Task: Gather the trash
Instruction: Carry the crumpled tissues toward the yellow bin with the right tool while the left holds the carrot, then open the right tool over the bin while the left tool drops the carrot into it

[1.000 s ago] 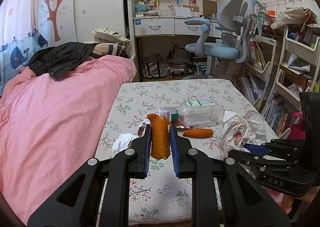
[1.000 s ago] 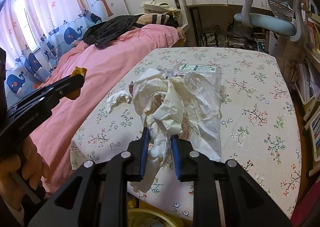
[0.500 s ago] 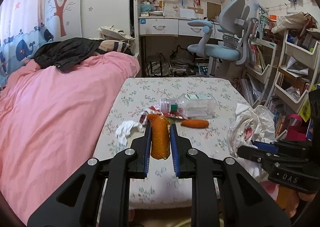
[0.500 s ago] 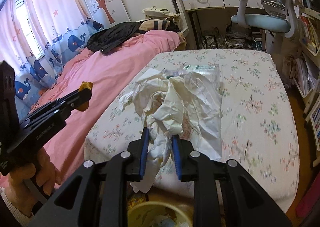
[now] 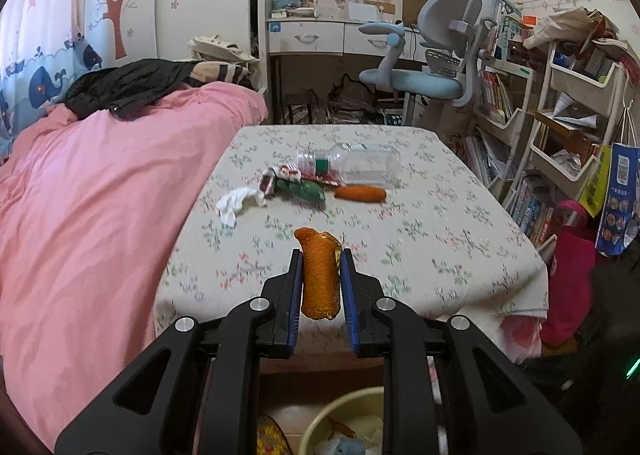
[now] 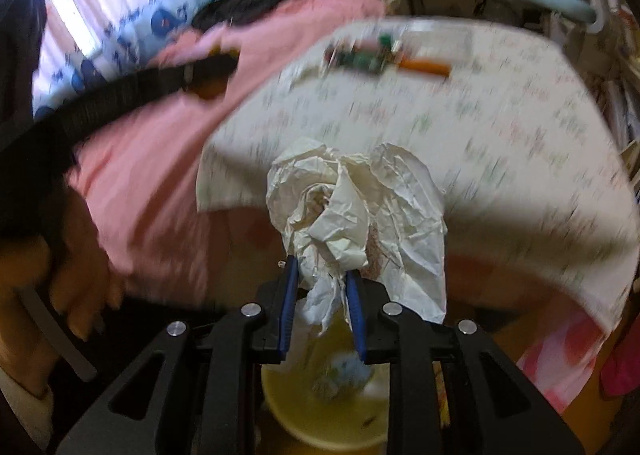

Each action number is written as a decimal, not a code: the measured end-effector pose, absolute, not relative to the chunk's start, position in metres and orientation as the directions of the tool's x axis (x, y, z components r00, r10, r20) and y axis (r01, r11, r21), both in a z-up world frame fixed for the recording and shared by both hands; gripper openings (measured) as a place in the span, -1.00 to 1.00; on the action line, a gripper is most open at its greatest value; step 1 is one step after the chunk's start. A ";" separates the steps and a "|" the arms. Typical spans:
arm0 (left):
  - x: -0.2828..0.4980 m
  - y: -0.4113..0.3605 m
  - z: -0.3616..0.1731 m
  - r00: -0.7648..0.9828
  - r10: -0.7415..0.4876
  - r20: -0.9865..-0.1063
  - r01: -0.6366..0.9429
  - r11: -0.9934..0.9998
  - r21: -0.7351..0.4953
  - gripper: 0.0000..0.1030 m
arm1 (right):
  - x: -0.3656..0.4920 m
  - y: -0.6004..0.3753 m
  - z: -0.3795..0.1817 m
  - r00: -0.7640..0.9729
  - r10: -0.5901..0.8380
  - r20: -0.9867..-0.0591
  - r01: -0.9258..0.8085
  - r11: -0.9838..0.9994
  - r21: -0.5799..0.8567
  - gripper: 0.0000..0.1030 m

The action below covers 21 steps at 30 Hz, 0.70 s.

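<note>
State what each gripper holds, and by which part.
Left gripper: orange crumbed roll, clamped around its middle. Right gripper: crumpled white paper wad, pinched by its lower trailing end.

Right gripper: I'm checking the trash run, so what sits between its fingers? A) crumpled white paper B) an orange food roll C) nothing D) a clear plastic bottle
A: the right gripper is clamped on crumpled white paper, over the yellow bin.

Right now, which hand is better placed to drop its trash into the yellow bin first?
Right, probably. The right gripper holds the crumpled paper directly above the yellow bin. The left gripper, gripping the orange peel, sits back from it, nearer the table edge.
</note>
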State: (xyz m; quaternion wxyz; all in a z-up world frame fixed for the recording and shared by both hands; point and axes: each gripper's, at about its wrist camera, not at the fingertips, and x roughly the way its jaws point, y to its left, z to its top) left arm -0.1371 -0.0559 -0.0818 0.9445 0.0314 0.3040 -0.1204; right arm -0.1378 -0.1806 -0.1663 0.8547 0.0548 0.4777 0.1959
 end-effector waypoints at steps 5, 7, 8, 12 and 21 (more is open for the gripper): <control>-0.149 -0.051 -0.085 0.782 -0.208 -0.587 0.242 0.970 -0.021 -0.66 | -0.143 -0.163 -0.203 0.331 0.342 -0.879 -0.310 0.920 0.241 -0.43; -0.153 -0.049 -0.086 0.781 -0.207 -0.589 0.239 0.971 -0.024 -0.66 | -0.142 -0.161 -0.216 0.271 0.331 -0.904 -0.315 0.918 0.242 -0.19; -0.154 -0.047 -0.087 0.780 -0.207 -0.591 0.238 0.971 -0.026 -0.66 | -0.142 -0.160 -0.222 0.254 0.309 -0.916 -0.316 0.922 0.224 -0.06; -0.161 -0.044 -0.090 0.772 -0.209 -0.600 0.237 0.971 -0.034 -0.66 | -0.143 -0.165 -0.225 0.267 0.267 -0.926 -0.290 0.939 0.188 -0.04; -0.178 -0.046 -0.101 0.745 -0.218 -0.631 0.261 0.965 -0.025 -0.66 | -0.145 -0.207 -0.199 0.434 0.291 -0.853 -0.114 0.956 0.269 0.21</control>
